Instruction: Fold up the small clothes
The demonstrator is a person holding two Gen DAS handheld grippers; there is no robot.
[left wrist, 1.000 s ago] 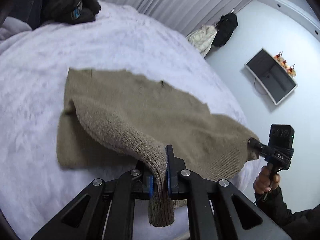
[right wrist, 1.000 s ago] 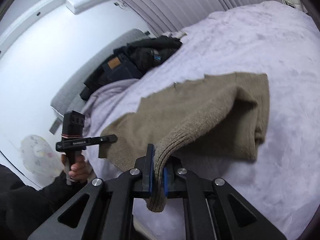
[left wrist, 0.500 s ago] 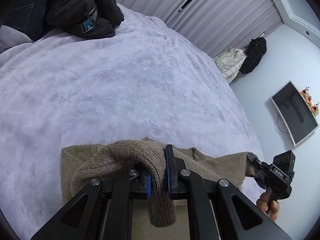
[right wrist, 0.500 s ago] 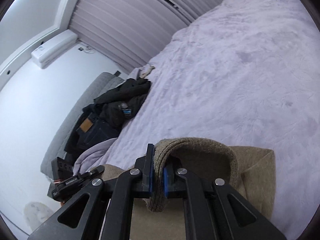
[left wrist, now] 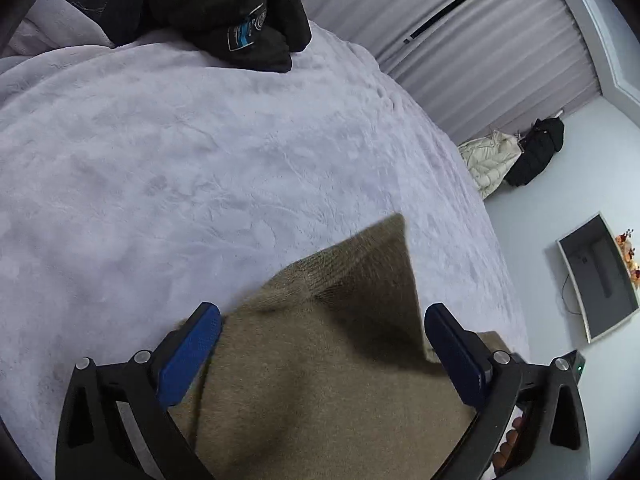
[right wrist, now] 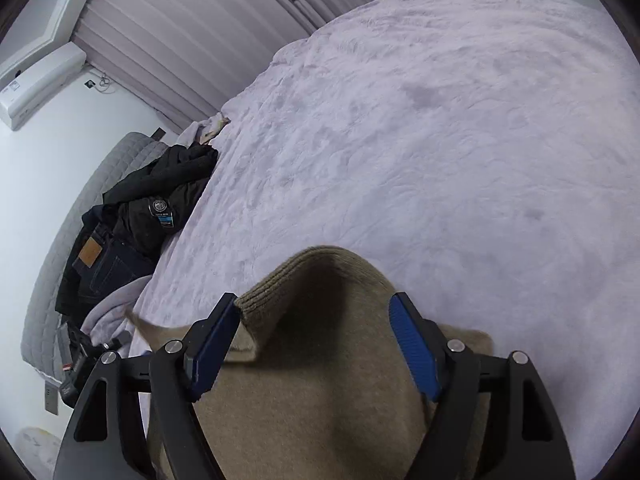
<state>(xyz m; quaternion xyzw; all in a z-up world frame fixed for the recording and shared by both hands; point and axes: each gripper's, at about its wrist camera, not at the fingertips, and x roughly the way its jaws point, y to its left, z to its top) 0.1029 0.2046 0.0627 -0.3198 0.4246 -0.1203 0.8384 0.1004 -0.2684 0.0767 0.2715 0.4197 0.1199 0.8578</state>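
Observation:
A tan knit sweater (left wrist: 320,380) lies folded on the lilac bed cover (left wrist: 160,160). In the left wrist view a released corner of it stands up in a peak between the blue pads. My left gripper (left wrist: 322,350) is open, with the sweater below and between its fingers. In the right wrist view the sweater (right wrist: 320,400) shows a ribbed edge curled up in an arch. My right gripper (right wrist: 316,344) is open over that edge. The left pad touches the ribbed hem.
A pile of dark clothes (left wrist: 224,12) and jeans (right wrist: 96,264) sits at the head of the bed. A grey headboard (right wrist: 52,280) stands beyond it. The bed edge drops off at the right in the left wrist view, with a monitor (left wrist: 596,276) and jackets (left wrist: 492,160) beyond.
Both grippers carried the sweater's near edge forward over the garment, then opened and let it go. The released cloth now lies loose between the open jaws.

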